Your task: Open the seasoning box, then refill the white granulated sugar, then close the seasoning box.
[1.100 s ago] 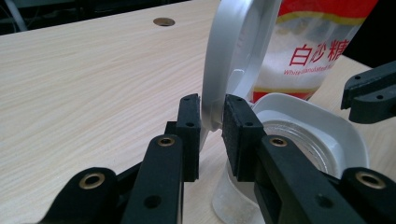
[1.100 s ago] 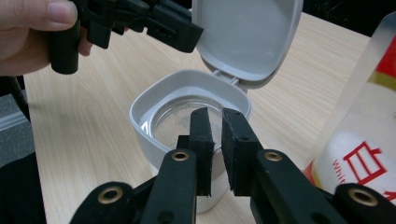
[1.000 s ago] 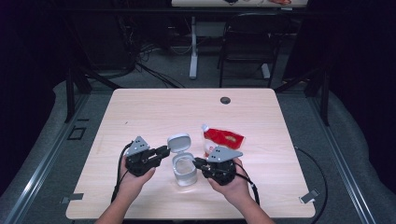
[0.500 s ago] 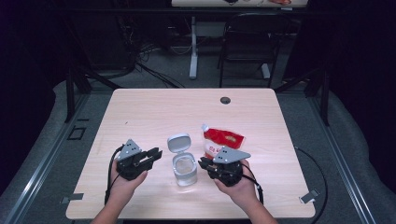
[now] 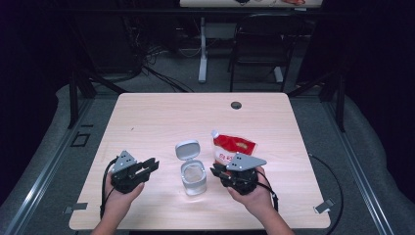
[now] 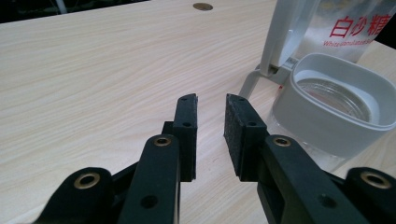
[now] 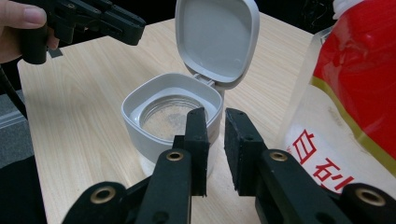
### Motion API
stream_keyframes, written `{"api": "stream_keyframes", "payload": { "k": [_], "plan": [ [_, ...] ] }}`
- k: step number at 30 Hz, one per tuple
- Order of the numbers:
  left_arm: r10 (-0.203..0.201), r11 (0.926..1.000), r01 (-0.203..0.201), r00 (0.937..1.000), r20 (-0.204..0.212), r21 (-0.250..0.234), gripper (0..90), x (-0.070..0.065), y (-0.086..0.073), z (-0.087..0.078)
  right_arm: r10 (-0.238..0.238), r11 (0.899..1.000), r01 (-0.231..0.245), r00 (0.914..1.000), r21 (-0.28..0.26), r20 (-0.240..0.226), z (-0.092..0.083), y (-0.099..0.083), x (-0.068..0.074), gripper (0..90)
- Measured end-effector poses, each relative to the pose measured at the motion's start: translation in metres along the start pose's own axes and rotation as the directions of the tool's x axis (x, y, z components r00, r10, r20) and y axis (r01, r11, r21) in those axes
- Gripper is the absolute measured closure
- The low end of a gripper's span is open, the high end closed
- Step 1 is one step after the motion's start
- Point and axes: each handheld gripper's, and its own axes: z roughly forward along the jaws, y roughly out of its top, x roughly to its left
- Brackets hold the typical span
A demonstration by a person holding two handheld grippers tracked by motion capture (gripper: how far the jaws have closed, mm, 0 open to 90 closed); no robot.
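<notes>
While the jar [image 5: 193,177] stands lid-up on the bench [image 5: 161,117], my left tool [image 5: 148,166] and right tool [image 5: 217,171] flank it, both released and just opening, nothing between; sugar pouch [image 5: 230,147] behind-right.

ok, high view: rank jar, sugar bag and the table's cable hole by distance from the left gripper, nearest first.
1. Jar: clear, grey lid flipped open, just to the right of the left gripper, not touching it.
2. Sugar bag: red and white, beyond the jar, by the right gripper.
3. Cable hole: near the table's far edge, farthest.
</notes>
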Motion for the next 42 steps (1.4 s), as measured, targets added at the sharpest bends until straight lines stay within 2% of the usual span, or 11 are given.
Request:
{"api": "stream_keyframes", "payload": {
  "k": [9,18,20,31,35,42],
  "plan": [
    [-0.007,1.0,0.007,0.9999,-0.009,0.002,74.5,0.004,0.001,0.001,0.014,1.0,-0.014,0.9999,-0.007,0.008,-0.009,-0.002,-0.008,79.0],
    [-0.01,0.9999,0.01,0.9999,-0.009,0.003,74.3,0.01,0.005,0.005,0.027,1.0,-0.027,0.9993,-0.012,0.024,-0.027,-0.002,-0.018,78.9],
    [-0.015,0.9998,0.015,0.9998,-0.01,-0.01,74.1,0.011,0.005,0.005,0.029,1.0,-0.029,0.9992,-0.005,0.027,-0.029,-0.003,-0.02,78.9],
    [-0.017,0.9997,0.017,0.9997,-0.02,0.017,72.6,0.015,0.004,0.008,0.056,0.998,-0.056,0.9977,-0.012,0.039,-0.039,-0.006,-0.031,78.8],
    [-0.026,0.9996,0.026,0.9995,-0.02,0.008,71.9,0.016,0.004,0.009,0.051,0.999,-0.05,0.9982,-0.016,0.032,-0.048,-0.003,-0.033,78.9],
    [-0.021,0.9995,0.022,0.9994,-0.028,0.022,70.2,0.017,0.003,0.012,0.047,0.999,-0.046,0.9982,-0.02,0.037,-0.066,0.0,-0.038,78.4]
  ]
}}
